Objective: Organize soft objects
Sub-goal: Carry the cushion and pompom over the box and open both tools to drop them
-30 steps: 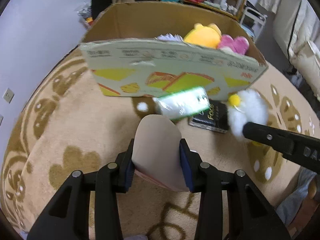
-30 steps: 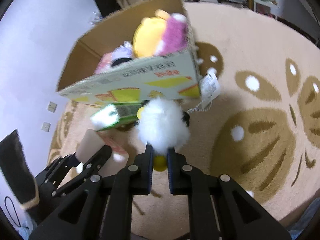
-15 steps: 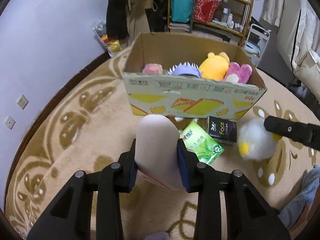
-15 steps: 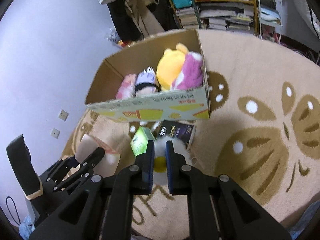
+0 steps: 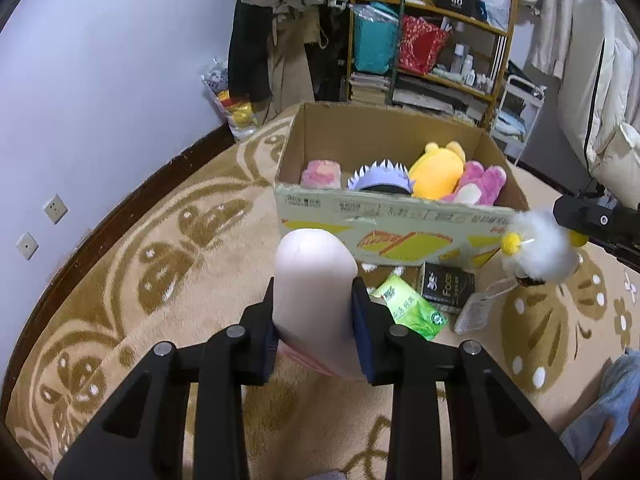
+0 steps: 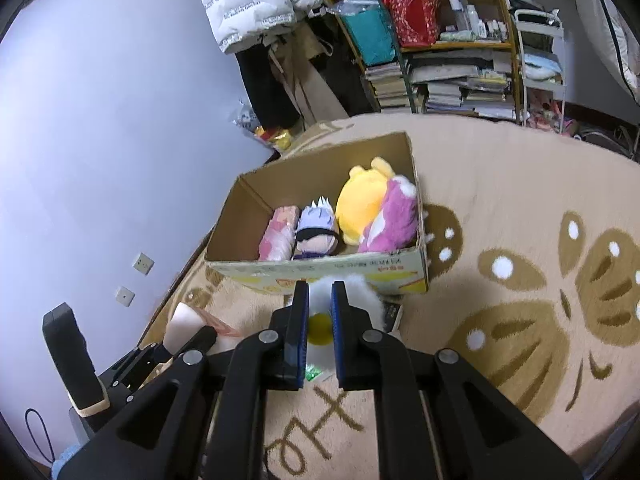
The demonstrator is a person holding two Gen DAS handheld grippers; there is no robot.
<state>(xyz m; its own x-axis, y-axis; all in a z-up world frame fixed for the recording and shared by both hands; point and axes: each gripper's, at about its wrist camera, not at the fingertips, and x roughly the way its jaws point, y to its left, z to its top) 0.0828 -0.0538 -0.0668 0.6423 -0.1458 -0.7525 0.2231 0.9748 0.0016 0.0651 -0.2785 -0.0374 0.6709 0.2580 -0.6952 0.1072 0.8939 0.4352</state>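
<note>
Short of the cardboard box (image 5: 392,224), left claw (image 5: 314,312) grips a pale soft pack (image 5: 314,292), right claw (image 6: 320,322) a fluffy white toy (image 6: 360,296).

My left wrist camera sits just behind my left gripper (image 5: 315,312), well above the rug (image 5: 132,280), and looks forward and down at the printed near wall of the cardboard box (image 5: 392,224), with the shelves (image 5: 432,40) beyond. My right wrist camera rides behind my right gripper (image 6: 320,316), higher and angled from the box's right side, so it sees down into the box (image 6: 316,268). Both views share the box, its plush toys, the rug and the shelves. Each camera also catches the other gripper at its edge.
</note>
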